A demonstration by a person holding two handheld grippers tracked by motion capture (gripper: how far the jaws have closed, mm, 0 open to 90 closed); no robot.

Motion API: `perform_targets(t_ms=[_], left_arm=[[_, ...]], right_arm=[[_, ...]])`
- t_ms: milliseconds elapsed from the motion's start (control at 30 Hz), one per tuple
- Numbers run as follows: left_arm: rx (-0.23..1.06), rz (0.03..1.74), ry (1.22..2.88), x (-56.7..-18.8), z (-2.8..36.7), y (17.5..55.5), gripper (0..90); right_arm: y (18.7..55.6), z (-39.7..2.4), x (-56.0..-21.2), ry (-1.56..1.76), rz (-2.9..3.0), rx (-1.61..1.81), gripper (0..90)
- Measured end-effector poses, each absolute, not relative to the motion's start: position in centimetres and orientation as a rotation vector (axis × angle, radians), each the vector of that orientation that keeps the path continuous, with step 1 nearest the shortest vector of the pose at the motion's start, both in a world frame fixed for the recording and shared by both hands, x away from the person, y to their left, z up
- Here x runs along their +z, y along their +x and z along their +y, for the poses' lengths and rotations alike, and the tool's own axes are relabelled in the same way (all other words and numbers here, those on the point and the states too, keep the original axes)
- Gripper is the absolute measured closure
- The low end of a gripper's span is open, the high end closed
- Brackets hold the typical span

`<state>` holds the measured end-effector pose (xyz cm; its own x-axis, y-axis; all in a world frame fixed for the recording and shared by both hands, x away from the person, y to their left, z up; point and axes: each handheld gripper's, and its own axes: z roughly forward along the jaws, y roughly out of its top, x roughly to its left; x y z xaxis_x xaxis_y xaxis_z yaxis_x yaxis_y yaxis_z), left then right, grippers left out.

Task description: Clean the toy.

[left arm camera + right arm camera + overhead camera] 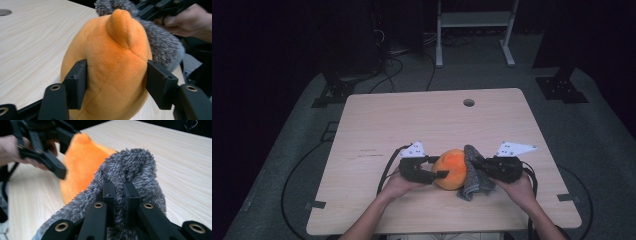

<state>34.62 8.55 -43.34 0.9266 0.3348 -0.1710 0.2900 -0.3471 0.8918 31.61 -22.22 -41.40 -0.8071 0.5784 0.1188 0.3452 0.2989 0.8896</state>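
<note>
Near the table's (pixel 377 125) front edge the left gripper (pixel 116 83) squeezes the orange plush toy (pixel 110 65) by its sides, which look soft and light, while the right gripper (pixel 119 195) pinches the fluffy grey cloth (pixel 135 167) against it.

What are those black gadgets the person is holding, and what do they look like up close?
Two handheld grippers. The left gripper and right gripper are matte black, each topped by a grey three-cornered plate with small holes and trailing a black cable. Their jaws are flat black blocks on arms with brass-ringed pivots. The forearms are bare.
</note>
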Motion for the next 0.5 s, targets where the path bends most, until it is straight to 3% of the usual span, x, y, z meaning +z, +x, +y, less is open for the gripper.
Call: perform_targets(t_ms=[267,500], left_arm=[[0.06,0.47,1.949,-43.3,8.4,34.6,41.2],[0.068,0.495,1.937,-43.3,8.4,34.6,42.0]], right_arm=[[30.3,-19.4,-40.1,0.67,2.368,1.566,81.7],[30.9,-21.6,-41.1,0.772,2.372,1.498,81.9]])
